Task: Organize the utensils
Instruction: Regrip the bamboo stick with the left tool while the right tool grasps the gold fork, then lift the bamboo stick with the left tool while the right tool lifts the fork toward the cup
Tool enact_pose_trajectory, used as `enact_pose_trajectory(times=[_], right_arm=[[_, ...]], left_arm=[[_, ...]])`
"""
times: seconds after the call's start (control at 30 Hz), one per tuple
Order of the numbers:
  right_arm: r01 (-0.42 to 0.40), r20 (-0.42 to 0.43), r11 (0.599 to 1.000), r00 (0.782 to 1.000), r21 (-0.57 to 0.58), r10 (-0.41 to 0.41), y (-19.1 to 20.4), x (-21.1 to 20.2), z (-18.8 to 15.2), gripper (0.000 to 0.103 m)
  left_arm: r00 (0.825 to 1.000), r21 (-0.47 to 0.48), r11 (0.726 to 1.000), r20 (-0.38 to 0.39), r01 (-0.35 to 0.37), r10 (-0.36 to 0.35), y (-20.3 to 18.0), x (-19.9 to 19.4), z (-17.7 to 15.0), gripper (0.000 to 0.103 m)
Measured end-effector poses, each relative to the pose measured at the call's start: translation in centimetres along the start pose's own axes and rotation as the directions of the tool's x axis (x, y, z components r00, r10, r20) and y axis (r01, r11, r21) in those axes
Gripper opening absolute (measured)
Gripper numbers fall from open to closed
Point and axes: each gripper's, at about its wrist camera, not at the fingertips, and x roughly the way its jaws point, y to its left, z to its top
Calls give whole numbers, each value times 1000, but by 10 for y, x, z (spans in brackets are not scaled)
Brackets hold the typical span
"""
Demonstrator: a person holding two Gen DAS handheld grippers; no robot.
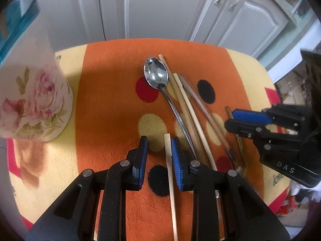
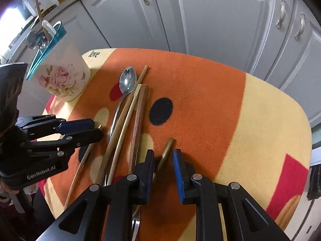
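Observation:
A metal spoon (image 1: 156, 74) (image 2: 127, 81) and several wooden chopsticks (image 1: 192, 108) (image 2: 124, 124) lie side by side on an orange spotted mat (image 1: 112, 92) (image 2: 200, 92). My left gripper (image 1: 159, 150) (image 2: 96, 129) points down, open, and straddles a pale chopstick (image 1: 168, 160) (image 2: 80, 168) that lies close to its right pad. My right gripper (image 2: 163, 160) (image 1: 230, 118) is also open. A dark chopstick (image 2: 167, 150) (image 1: 228, 110) lies between its fingers, nearer the left one, and both pads are clear of it.
A floral utensil holder (image 1: 36, 100) (image 2: 62, 78) with a teal rim stands at the mat's left edge; the right wrist view shows a spoon and a stick inside it. White cabinet doors (image 2: 220, 20) stand behind. The mat's edges drop off close by.

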Motion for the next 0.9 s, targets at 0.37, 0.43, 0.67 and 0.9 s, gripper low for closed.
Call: enact_pose_trajectory(times=[0.37,0.43,0.67,0.9], right_arm=[[-110,103,993,989,41,105,3,-47,-12,8],[-154,143,987,979,44,146,7,-65,-17,6],[-135,167,991,977,-13,136,27,-88,-31,5],[-106,85,994,991,21,104,22,-51,-27,14]], left_arm=[[994,-79,993,60,92,-87,22,-37,-9,3],[990,-90,990,98,108,-99,26,-56,-10,3],[981,-102,986,158,133,-116,35,-91,-21,3],[979,-132,981,160,145,-123,41,-100,-38,3]])
